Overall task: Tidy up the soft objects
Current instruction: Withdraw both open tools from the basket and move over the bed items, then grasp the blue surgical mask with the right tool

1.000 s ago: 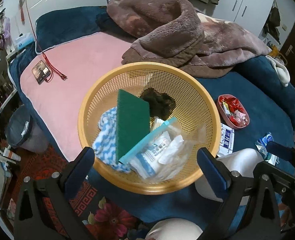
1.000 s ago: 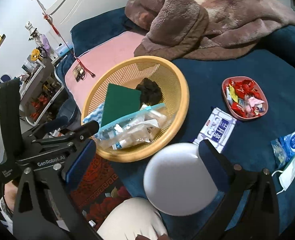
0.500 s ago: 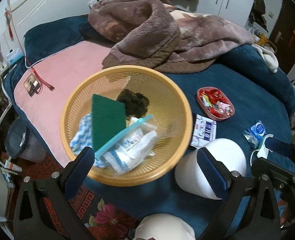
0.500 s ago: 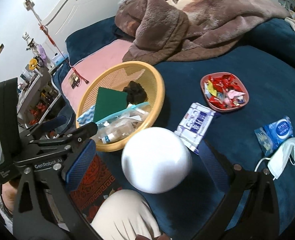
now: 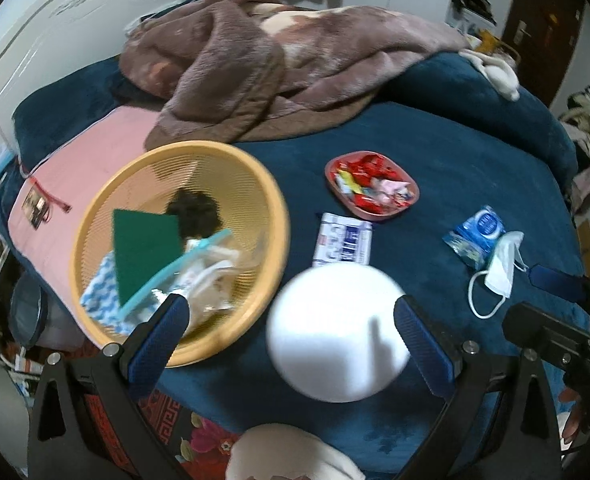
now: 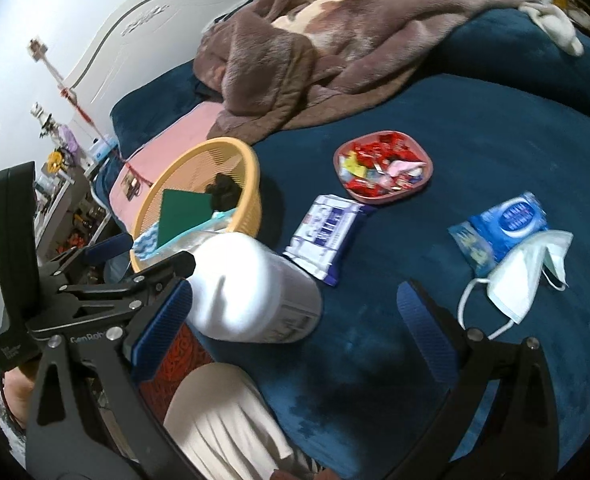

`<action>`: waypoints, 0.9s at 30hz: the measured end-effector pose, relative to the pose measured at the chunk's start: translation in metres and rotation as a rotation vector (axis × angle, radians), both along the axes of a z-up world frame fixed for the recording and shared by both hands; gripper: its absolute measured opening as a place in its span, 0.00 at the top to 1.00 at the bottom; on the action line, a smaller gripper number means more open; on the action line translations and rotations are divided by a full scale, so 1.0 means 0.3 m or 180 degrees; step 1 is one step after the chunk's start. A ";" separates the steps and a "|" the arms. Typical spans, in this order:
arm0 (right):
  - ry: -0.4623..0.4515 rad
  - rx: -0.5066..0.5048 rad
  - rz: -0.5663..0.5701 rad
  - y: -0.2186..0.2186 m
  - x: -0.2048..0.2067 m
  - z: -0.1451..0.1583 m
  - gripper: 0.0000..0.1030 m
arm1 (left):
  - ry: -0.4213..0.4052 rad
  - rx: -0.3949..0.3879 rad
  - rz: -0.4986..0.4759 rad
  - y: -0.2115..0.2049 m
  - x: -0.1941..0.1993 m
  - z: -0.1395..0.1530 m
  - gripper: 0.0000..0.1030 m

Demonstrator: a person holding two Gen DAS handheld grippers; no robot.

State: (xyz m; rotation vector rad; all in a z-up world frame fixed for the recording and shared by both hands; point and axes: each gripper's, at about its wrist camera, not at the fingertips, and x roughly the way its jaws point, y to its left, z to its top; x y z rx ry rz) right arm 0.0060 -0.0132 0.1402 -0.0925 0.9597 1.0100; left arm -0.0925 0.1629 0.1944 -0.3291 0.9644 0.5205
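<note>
From the left wrist, the left gripper (image 5: 287, 328) had its jaws apart, a white container (image 5: 337, 332) lying on the bed (image 5: 475, 160) between them, beside the yellow basket (image 5: 175, 248).

From the right wrist, the right gripper (image 6: 295, 312) stood spread wide, unclamped; the face mask (image 6: 523, 276) lay near its right finger.

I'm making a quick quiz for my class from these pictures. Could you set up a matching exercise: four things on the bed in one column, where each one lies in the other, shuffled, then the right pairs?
Things:
1. green scouring pad
2. face mask
3. wrapped sweets
4. white container

Places:
A. in the red dish
B. on its side between the open left gripper's fingers
C. in the yellow basket
D. beside the blue wipes pack

Pairs: 1-C, 2-D, 3-A, 4-B
</note>
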 end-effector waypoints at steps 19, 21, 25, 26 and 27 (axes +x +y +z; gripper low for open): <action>0.0307 0.0142 -0.0497 -0.303 0.176 -0.128 0.00 | 0.0166 0.0110 -0.0579 -0.298 0.233 -0.058 0.01; 0.0346 0.0156 -0.0568 -0.341 0.201 -0.145 0.00 | 0.0183 0.0120 -0.0645 -0.324 0.262 -0.066 0.01; 0.0419 0.0181 -0.0726 -0.415 0.253 -0.179 0.00 | 0.0214 0.0124 -0.0788 -0.390 0.321 -0.086 0.01; 0.0446 0.0192 -0.0776 -0.438 0.268 -0.192 0.00 | 0.0220 0.0118 -0.0817 -0.403 0.331 -0.091 0.01; 0.0466 0.0199 -0.0814 -0.454 0.281 -0.203 0.00 | 0.0228 0.0105 -0.0855 -0.419 0.345 -0.099 0.01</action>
